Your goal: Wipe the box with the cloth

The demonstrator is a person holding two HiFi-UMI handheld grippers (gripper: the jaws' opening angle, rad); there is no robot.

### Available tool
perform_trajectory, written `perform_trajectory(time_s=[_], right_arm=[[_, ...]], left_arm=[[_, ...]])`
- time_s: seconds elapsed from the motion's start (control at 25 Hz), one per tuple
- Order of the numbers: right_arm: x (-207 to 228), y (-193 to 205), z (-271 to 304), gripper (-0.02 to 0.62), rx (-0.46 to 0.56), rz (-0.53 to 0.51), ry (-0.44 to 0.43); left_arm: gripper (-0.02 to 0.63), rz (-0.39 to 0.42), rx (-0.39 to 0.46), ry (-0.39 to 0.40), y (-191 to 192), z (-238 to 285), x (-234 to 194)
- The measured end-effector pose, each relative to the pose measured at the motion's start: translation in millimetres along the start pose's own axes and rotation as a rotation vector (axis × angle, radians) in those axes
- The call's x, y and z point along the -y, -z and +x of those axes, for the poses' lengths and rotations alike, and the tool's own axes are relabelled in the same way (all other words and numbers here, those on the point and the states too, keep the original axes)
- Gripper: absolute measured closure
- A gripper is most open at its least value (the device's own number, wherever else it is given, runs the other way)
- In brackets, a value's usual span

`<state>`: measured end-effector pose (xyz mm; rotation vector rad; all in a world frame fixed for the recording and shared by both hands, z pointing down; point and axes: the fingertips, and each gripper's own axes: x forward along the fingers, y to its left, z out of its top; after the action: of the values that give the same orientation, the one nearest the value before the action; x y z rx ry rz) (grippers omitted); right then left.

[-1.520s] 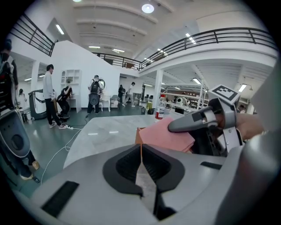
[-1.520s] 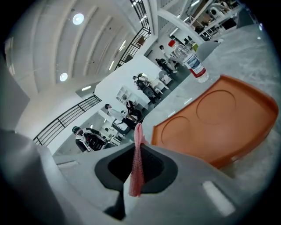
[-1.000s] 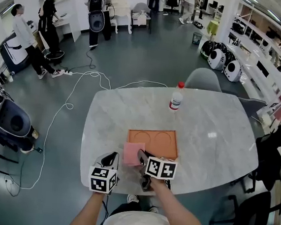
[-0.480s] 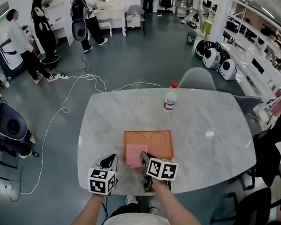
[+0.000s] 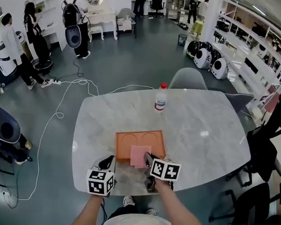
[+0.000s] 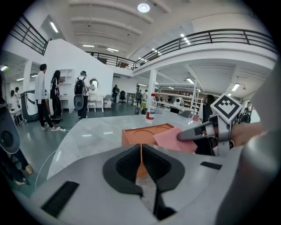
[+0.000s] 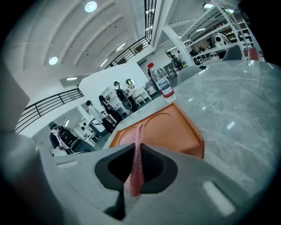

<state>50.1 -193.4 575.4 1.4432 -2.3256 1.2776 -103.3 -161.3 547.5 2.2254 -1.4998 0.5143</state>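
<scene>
Thin pink cloth [image 5: 139,156], judged limp and light: we pinch its edge in the right gripper [image 5: 148,160] over the shallow orange box [image 5: 127,144], with the left gripper [image 5: 108,162] closed and empty.

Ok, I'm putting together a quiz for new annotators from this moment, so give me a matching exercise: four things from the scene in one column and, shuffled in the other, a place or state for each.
Things
1. pink cloth
2. orange box
3. bottle
4. left gripper

Places or states
A. stands upright on the table, beyond the box
B. jaws together, holding nothing
C. pinched in the right gripper, lying over the box's near edge
D. lies flat on the table, round recesses facing up

Pairs: 1-C, 2-D, 3-A, 4-B
</scene>
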Motion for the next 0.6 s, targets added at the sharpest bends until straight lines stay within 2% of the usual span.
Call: perform_trajectory(time_s=[0.6], right_arm=[[53.3, -18.1, -46.2, 0.577, 0.061, 0.016, 0.093]], left_arm=[[0.591, 0.016, 0.014, 0.035, -3.9, 3.0, 33.7]])
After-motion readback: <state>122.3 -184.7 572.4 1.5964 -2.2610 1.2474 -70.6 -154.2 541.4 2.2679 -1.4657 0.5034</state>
